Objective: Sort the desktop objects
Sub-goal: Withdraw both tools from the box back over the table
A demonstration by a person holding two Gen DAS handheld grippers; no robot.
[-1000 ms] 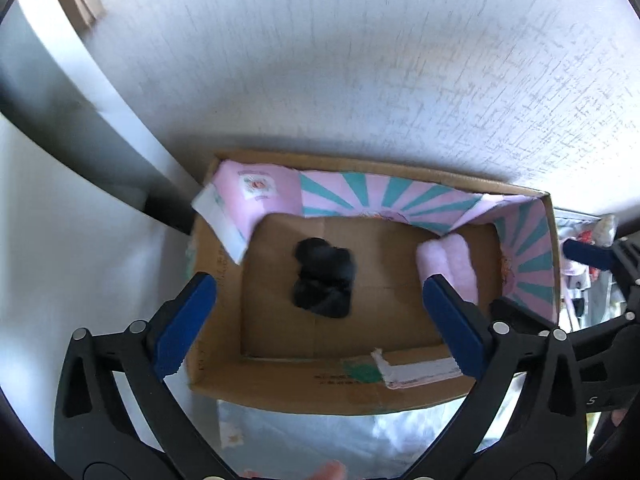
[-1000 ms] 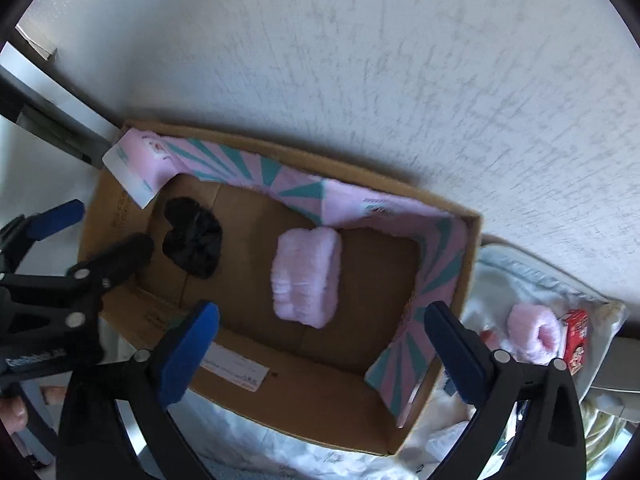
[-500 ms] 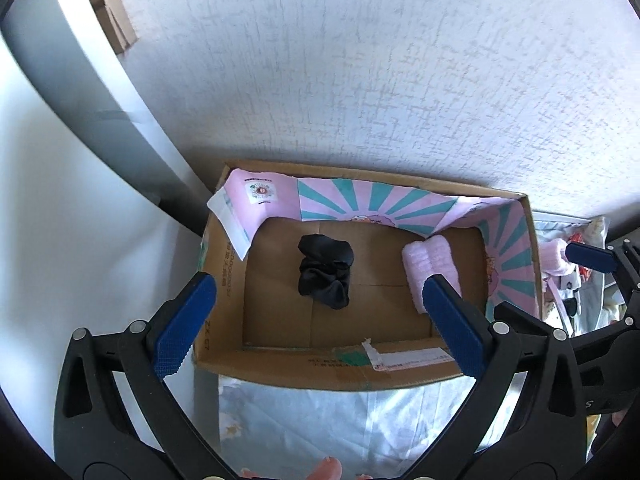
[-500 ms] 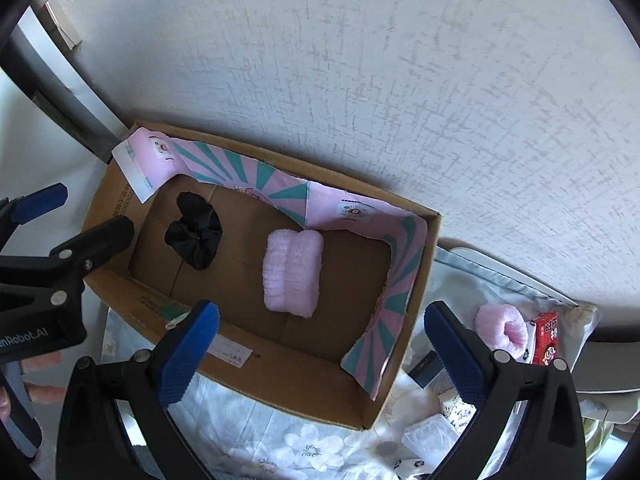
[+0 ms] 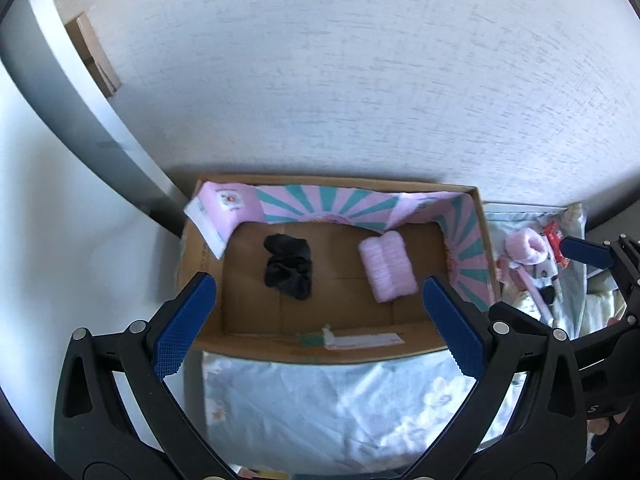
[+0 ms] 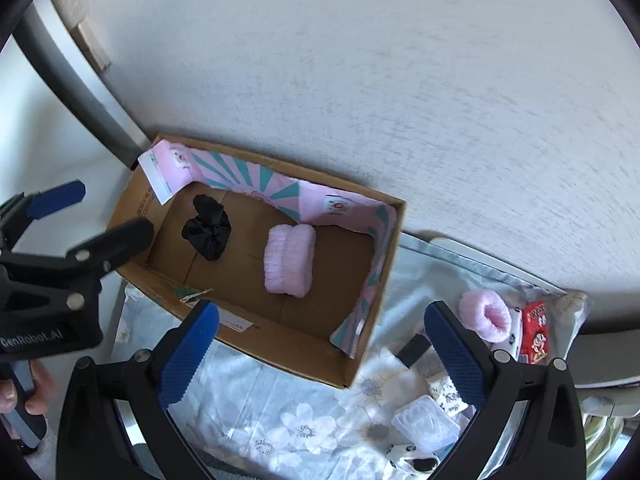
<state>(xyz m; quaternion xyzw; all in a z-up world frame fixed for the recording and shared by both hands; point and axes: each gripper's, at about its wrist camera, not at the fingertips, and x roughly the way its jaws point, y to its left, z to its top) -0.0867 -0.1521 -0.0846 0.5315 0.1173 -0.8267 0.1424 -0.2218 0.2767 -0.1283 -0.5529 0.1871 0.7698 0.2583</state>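
A cardboard box (image 5: 304,350) (image 6: 280,350) with a pink and teal lining stands against the wall. Inside it lie a black scrunchie (image 5: 288,266) (image 6: 208,228) on the left and a folded pink fluffy band (image 5: 387,266) (image 6: 289,264) to its right. Right of the box, a second pink fluffy band (image 5: 524,246) (image 6: 485,315) lies on the floral cloth. My left gripper (image 5: 320,326) hangs open above the box's near wall, holding nothing. My right gripper (image 6: 320,354) is open and empty over the box's near right corner.
On the floral cloth (image 6: 304,428) right of the box lie a red snack packet (image 6: 536,332), a clear plastic case (image 6: 425,424), a dark small block (image 6: 414,350) and other small items. A white textured wall (image 5: 360,80) rises behind the box. A hand (image 6: 24,394) holds the left gripper.
Both grippers have pulled back and up from the box, so it looks smaller and the cloth and items to its right have come into view. The box's contents have not moved.
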